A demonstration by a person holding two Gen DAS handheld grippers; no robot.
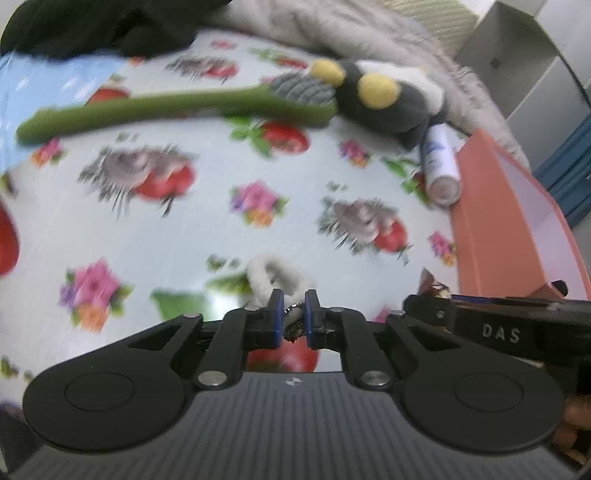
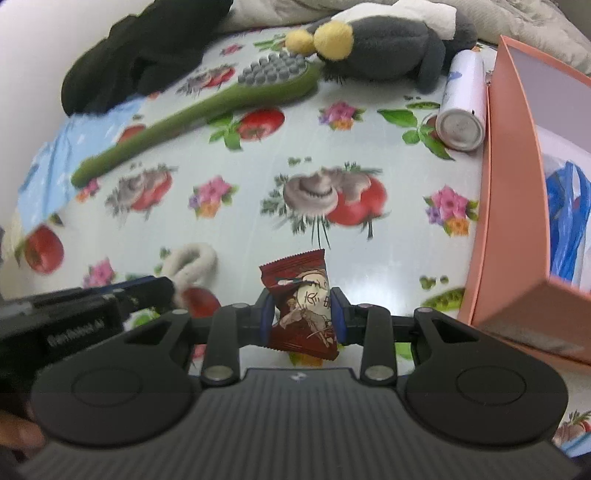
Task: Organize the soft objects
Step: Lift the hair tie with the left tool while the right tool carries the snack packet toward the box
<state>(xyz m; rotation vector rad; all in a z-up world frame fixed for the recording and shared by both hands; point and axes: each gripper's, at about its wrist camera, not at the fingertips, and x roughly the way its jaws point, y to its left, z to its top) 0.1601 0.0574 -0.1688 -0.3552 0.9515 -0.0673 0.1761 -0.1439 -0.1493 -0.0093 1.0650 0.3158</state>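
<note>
My left gripper is shut on a white fluffy hair tie, held just above the flowered tablecloth; the tie also shows in the right wrist view. My right gripper is shut on a dark red snack packet, beside the pink box. A grey plush toy with yellow eyes lies at the far side, touching the head of a green plush toothbrush.
A white spray bottle lies against the pink box, which holds blue and white plastic. Black cloth, a grey blanket and a blue sheet lie at the far and left edges.
</note>
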